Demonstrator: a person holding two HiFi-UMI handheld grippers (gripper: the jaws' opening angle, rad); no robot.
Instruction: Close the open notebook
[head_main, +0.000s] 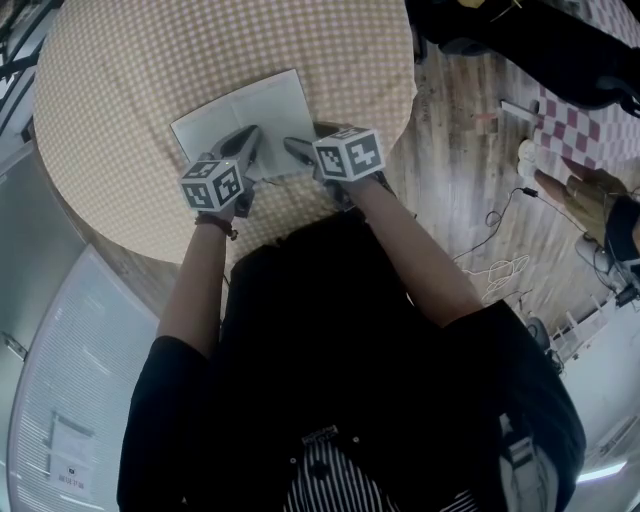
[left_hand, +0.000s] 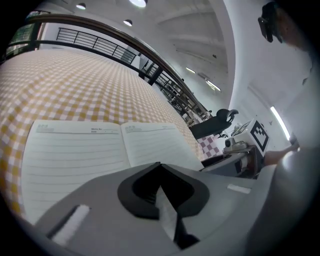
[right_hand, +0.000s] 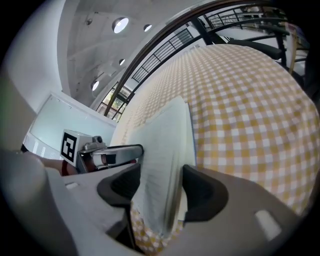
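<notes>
Notebook (head_main: 250, 110) lies open on the checked table (head_main: 120, 80) in head view, just ahead of left gripper (head_main: 250, 140) and right gripper (head_main: 293, 148); left gripper view: jaws clenched, pale sliver between them unidentified, pages flat beyond, likely steadying; right gripper view alone shows jaws grasping the upturned right half, presumably for folding over.

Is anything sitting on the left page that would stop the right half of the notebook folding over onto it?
Nothing loose lies on the left page. Only the left gripper sits over its near edge, while the right gripper clamps the raised right leaf.
</notes>
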